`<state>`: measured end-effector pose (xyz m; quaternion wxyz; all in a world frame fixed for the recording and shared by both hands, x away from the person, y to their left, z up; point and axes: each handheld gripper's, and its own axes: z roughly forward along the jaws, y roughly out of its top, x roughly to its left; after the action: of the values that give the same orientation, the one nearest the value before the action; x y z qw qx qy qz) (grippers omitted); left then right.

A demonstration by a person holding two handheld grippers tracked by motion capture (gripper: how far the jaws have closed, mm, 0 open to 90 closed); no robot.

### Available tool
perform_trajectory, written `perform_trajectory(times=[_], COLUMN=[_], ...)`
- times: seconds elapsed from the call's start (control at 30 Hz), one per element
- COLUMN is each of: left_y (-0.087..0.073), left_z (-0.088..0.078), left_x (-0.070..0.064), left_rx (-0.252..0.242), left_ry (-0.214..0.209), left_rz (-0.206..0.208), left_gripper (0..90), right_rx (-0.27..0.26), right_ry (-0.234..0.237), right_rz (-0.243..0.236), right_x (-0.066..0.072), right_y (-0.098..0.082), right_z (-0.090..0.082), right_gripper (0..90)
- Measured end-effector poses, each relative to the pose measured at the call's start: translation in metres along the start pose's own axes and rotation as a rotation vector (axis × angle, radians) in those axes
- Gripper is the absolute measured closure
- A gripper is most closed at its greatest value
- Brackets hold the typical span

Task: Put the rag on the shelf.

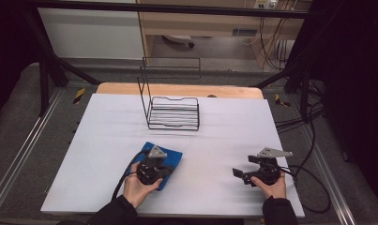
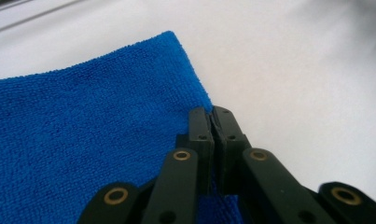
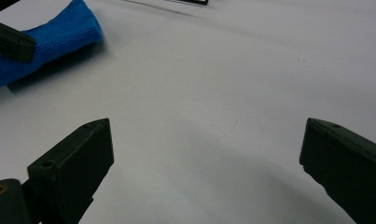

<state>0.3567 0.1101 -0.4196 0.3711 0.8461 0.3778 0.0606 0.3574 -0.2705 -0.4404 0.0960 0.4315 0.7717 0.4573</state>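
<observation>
A blue cloth lies on the white table cover in front of the person's left hand. In the left gripper view the cloth spreads to the left, and my left gripper is shut on its right edge, with blue showing under the closed jaws. From above, the left gripper sits over the cloth's near half. My right gripper rests at the right of the table, open, with bare cover between its jaws. In the right gripper view the cloth looks folded over at its edge.
A black wire rack with a tall back frame stands at the middle far side of the cover; a sliver of the rack shows ahead of the right gripper. Cables trail off the table's right edge. A wooden board edge lies behind.
</observation>
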Motion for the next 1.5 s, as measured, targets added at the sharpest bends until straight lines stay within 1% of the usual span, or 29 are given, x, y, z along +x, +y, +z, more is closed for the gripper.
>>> perform_trajectory(times=[0.2,0.27,0.33,0.37,0.4,0.43,0.47,0.53,0.63,0.73,0.8,0.83,0.9,0.97,1.0,1.07,1.1,1.13,1.17,1.2,1.23,1.27,1.3,1.33,1.37,1.4,1.43,1.47,1.5], left_y=[0.004,0.003,0.002,0.002,0.002,0.002,0.002,0.004,0.004,0.001,-0.004,-0.007,-0.014,-0.022,-0.026,-0.035,-0.039,-0.043,-0.045,-0.047,-0.049,-0.05,-0.051,-0.052,-0.053,-0.053,-0.054,-0.055,-0.055], left_z=[0.015,0.02,0.021,0.022,0.021,0.019,0.017,0.01,-0.006,-0.025,-0.037,-0.043,-0.053,-0.059,-0.06,-0.06,-0.058,-0.057,-0.056,-0.055,-0.054,-0.054,-0.053,-0.052,-0.051,-0.051,-0.05,-0.049,-0.049], left_x=[-0.008,-0.008,-0.008,-0.007,-0.007,-0.006,-0.005,-0.002,0.008,0.026,0.042,0.051,0.067,0.079,0.084,0.09,0.092,0.094,0.095,0.095,0.096,0.096,0.096,0.096,0.095,0.095,0.094,0.094,0.093], left_rx=[0.005,0.018,0.019,0.019,0.017,0.012,0.006,0.011,-0.003,-0.021,-0.037,-0.045,-0.051,-0.039,-0.031,-0.006,0.005,0.012,0.016,0.021,0.027,0.034,0.036,0.039,0.043,0.046,0.05,0.051,0.052], left_ry=[-0.009,-0.008,-0.016,-0.026,-0.036,-0.048,-0.057,-0.047,-0.033,0.006,0.039,0.053,0.082,0.098,0.099,0.108,0.102,0.093,0.084,0.078,0.074,0.069,0.063,0.056,0.052,0.051,0.05,0.048,0.042], left_rz=[0.005,0.021,0.03,0.033,0.034,0.034,0.043,0.06,0.065,0.064,0.039,0.025,-0.004,-0.023,-0.031,-0.032,-0.038,-0.042,-0.047,-0.051,-0.049,-0.046,-0.048,-0.048,-0.044,-0.044,-0.044,-0.046,-0.047], left_gripper=[86.9,86.2,84.4,79.8,79.8,69.7,69.7,61.1,49.3,40.4,38.4,37.8,37.8,38.0,39.0,40.0,40.8,44.7,46.7,48.7,48.7,53.0,55.2,56.5,57.7,57.7,60.5,60.5,62.0], right_rx=[0.004,0.003,0.003,0.005,0.005,0.007,0.007,0.006,0.001,0.003,0.0,0.001,-0.005,-0.005,-0.001,-0.002,0.001,0.01,0.015,0.018,0.018,0.039,0.045,0.067,0.072,0.072,0.08,0.08,0.091], right_ry=[0.001,0.002,0.0,-0.001,-0.001,-0.003,-0.003,-0.004,-0.005,-0.009,-0.006,-0.008,-0.008,-0.014,-0.021,-0.024,-0.023,-0.024,-0.023,-0.017,-0.017,-0.001,0.006,0.013,0.02,0.02,0.022,0.022,0.026], right_rz=[-0.008,-0.008,-0.007,-0.014,-0.014,-0.01,-0.01,-0.004,-0.008,-0.005,-0.008,0.001,0.007,0.014,0.014,0.019,0.023,0.029,0.026,0.022,0.022,0.009,-0.002,0.002,-0.003,-0.003,-0.033,-0.033,-0.041], right_x=[0.0,0.0,0.001,0.0,0.0,0.001,0.001,0.002,0.003,0.006,0.008,0.01,0.015,0.02,0.026,0.03,0.033,0.043,0.049,0.053,0.053,0.068,0.074,0.083,0.09,0.09,0.104,0.104,0.111], right_y=[0.0,0.001,0.001,0.001,0.001,0.001,0.001,0.001,0.002,0.003,0.004,0.005,0.007,0.01,0.013,0.015,0.017,0.021,0.023,0.025,0.025,0.028,0.029,0.031,0.032,0.032,0.032,0.032,0.032], right_z=[0.0,0.001,0.001,0.001,0.001,0.002,0.002,0.001,0.002,0.003,0.005,0.006,0.009,0.014,0.019,0.023,0.026,0.034,0.039,0.042,0.042,0.054,0.058,0.064,0.07,0.07,0.08,0.08,0.085], right_gripper=[3.5,3.5,3.6,3.7,3.7,3.7,3.7,3.7,4.2,4.6,5.8,6.2,7.7,8.9,10.7,11.2,12.1,12.9,13.3,14.1,14.1,14.9,15.7,15.9,17.1,17.1,22.3,22.3,22.6])
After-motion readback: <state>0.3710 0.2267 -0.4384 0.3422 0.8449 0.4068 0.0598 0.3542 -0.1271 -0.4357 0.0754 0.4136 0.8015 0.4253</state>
